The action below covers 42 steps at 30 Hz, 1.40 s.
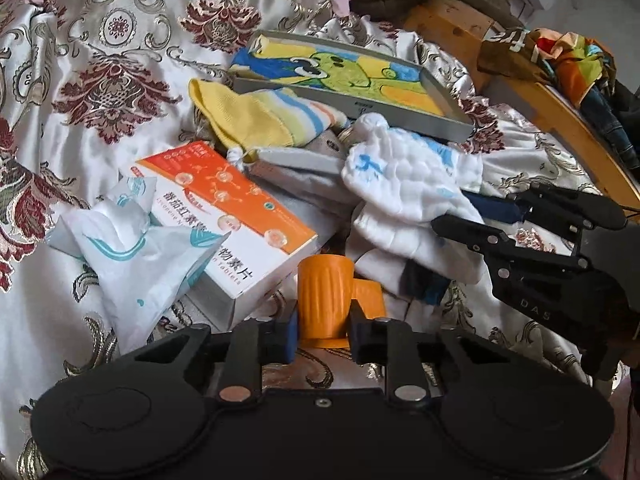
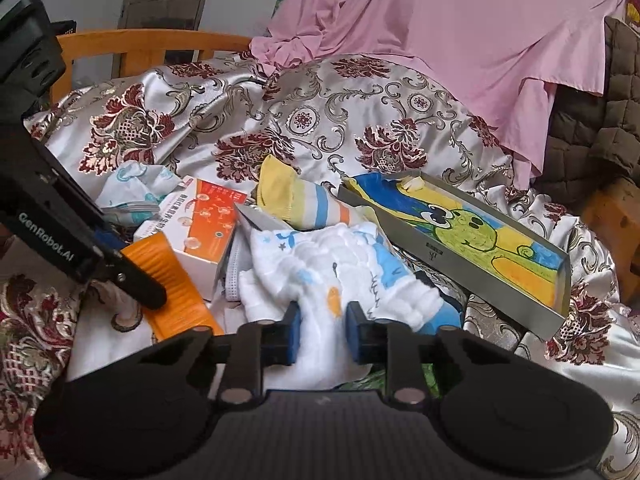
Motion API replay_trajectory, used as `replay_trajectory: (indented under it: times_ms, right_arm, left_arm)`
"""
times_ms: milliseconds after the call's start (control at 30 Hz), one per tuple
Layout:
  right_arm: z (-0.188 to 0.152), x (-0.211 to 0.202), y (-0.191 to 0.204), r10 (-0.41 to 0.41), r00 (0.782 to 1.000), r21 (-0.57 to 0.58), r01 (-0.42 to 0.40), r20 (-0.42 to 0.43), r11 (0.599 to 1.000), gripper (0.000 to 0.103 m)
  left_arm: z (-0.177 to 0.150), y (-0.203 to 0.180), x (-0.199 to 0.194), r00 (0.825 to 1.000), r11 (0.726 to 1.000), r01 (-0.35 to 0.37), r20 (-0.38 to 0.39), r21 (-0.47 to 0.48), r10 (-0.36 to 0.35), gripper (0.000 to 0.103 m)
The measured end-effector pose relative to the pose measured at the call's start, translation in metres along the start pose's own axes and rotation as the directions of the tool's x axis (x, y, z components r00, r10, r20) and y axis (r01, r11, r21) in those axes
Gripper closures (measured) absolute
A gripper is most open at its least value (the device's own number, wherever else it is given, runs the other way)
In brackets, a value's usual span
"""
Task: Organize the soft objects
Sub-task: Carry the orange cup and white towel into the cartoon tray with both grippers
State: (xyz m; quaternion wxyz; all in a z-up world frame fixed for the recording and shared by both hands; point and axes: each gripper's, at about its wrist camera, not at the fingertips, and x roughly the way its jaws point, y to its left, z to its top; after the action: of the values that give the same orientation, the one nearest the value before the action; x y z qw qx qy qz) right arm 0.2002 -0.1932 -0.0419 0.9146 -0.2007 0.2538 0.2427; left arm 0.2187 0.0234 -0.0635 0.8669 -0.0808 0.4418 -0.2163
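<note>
While an orange cup (image 1: 325, 300) is clamped between the blue pads of the left gripper (image 1: 323, 334) at the bottom centre of the left view, a white cloth (image 2: 328, 280) is pinched between the narrowed pads of the right gripper (image 2: 323, 332) at the bottom centre of the right view. The cloth is spread over a pile on the patterned bedspread (image 1: 100, 80), beside an orange box (image 1: 236, 216) and a yellow sock (image 1: 256, 120). A tray (image 1: 452, 128) with a green cartoon drawing is seen behind the pile, and a tissue pack (image 1: 132, 240) lies at the left.
</note>
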Motion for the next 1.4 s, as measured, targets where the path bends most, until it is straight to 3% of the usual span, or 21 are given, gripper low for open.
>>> replay_trajectory:
  times_ms: [167, 433, 833, 1100, 1400]
  right_arm:
    - [0.002, -0.02, -0.009, 0.032, 0.999, 0.094, -0.035, 0.033, 0.995, 0.09]
    - [0.006, -0.06, -0.025, -0.002, 0.992, 0.207, -0.025, 0.129, 0.978, 0.091]
    - [0.015, -0.096, -0.051, -0.087, 0.968, 0.297, 0.013, 0.236, 0.955, 0.092]
    - [0.048, -0.059, -0.098, -0.132, 0.955, 0.331, 0.038, 0.267, 0.943, 0.092]
    - [0.072, 0.04, -0.185, -0.203, 0.946, 0.477, 0.062, 0.252, 0.877, 0.092]
  left_arm:
    - [-0.001, -0.007, -0.012, 0.999, 0.999, 0.023, 0.043, 0.028, -0.025, 0.082]
    - [-0.01, -0.027, -0.049, 0.988, 0.995, 0.027, 0.148, 0.094, -0.04, 0.083]
    - [-0.01, -0.027, -0.098, 0.949, 0.999, 0.042, 0.312, -0.012, -0.037, 0.083]
    - [0.057, -0.029, -0.088, 0.925, 0.999, 0.01, 0.381, -0.042, 0.007, 0.083]
    - [0.173, -0.032, 0.02, 0.915, 0.997, -0.03, 0.398, -0.074, 0.057, 0.082]
